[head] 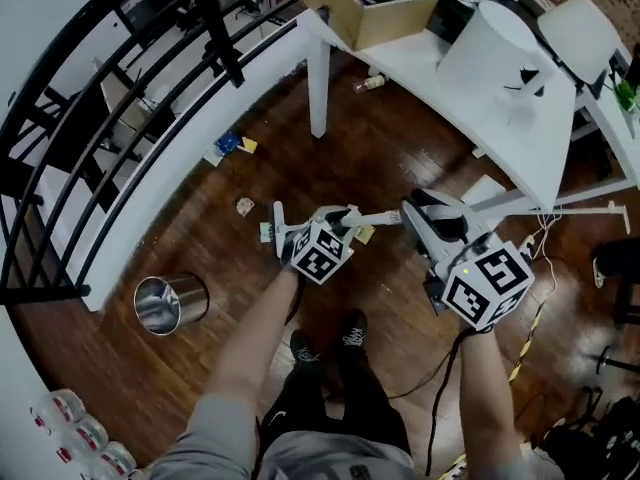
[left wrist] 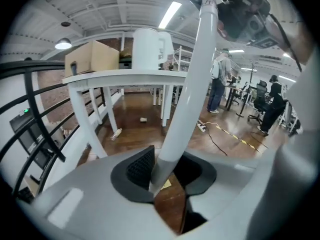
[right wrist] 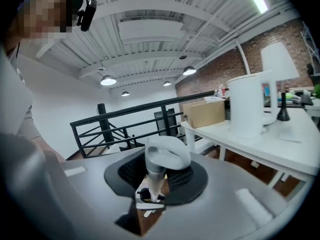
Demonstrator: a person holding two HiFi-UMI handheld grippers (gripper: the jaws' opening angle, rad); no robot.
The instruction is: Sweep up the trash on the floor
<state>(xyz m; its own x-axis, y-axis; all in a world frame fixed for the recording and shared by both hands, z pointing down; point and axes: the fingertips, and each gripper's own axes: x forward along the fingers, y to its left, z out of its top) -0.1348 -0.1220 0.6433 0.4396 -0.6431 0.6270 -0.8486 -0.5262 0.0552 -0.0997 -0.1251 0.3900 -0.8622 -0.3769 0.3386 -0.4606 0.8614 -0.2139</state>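
Note:
A white broom handle (head: 378, 216) runs between my two grippers in the head view. My left gripper (head: 338, 224) is shut on the pole low down; in the left gripper view the pole (left wrist: 190, 94) rises from the pads to the upper right. My right gripper (head: 415, 214) is shut on the handle's looped top end (right wrist: 166, 156), and the pole runs away from it to a small white head (right wrist: 149, 200). Trash lies on the wooden floor: a crumpled paper (head: 245, 206), a yellow note (head: 365, 234), blue and yellow scraps (head: 232, 145) and a bottle (head: 372, 83) under the table.
A metal bin (head: 170, 303) stands at the lower left beside the black railing (head: 120, 138). The white table (head: 420, 78) carries a cardboard box (head: 375, 13) and a white jug (head: 490, 53). Cables (head: 530, 338) trail at right. People (left wrist: 218, 81) stand far off.

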